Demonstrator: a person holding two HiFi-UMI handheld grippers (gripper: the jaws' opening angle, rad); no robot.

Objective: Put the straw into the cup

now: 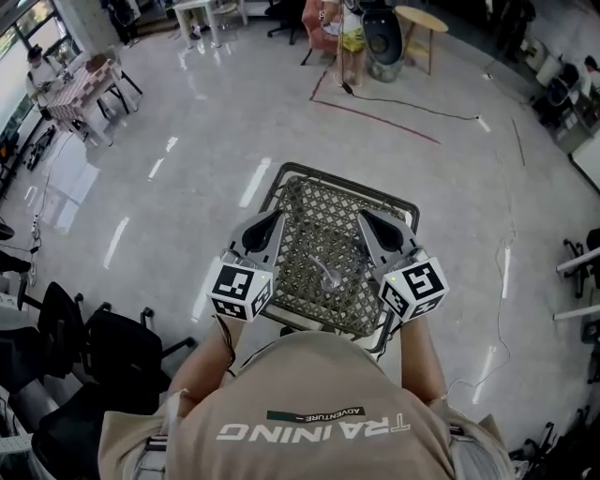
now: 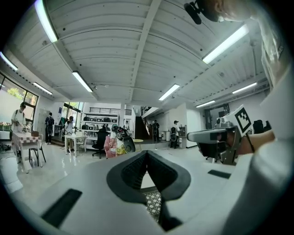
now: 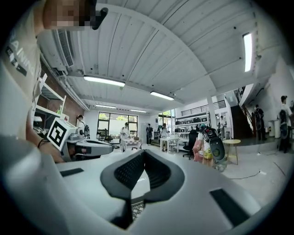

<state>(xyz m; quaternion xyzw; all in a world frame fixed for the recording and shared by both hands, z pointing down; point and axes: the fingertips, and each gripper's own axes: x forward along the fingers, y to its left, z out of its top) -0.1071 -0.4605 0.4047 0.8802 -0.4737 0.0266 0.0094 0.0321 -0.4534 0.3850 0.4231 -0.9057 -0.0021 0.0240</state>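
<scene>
On the metal mesh table (image 1: 309, 202) stands a small clear cup (image 1: 328, 274); a thin straw seems to lean in it, too small to be sure. Both grippers are held level above the table, on either side of the cup. My left gripper (image 1: 267, 225) is shut, its dark pads meeting with nothing between them (image 2: 146, 153). My right gripper (image 1: 370, 225) is shut too, empty (image 3: 144, 153). Each gripper view shows the other gripper off to the side: the right one (image 2: 213, 135), the left one (image 3: 89, 148). Neither gripper view shows the cup.
A light polished floor surrounds the table. Black chairs (image 1: 84, 347) stand at my left. A cable (image 1: 412, 108) runs across the floor ahead, towards a round wooden table (image 1: 420, 21). People and white tables (image 2: 76, 137) are far off.
</scene>
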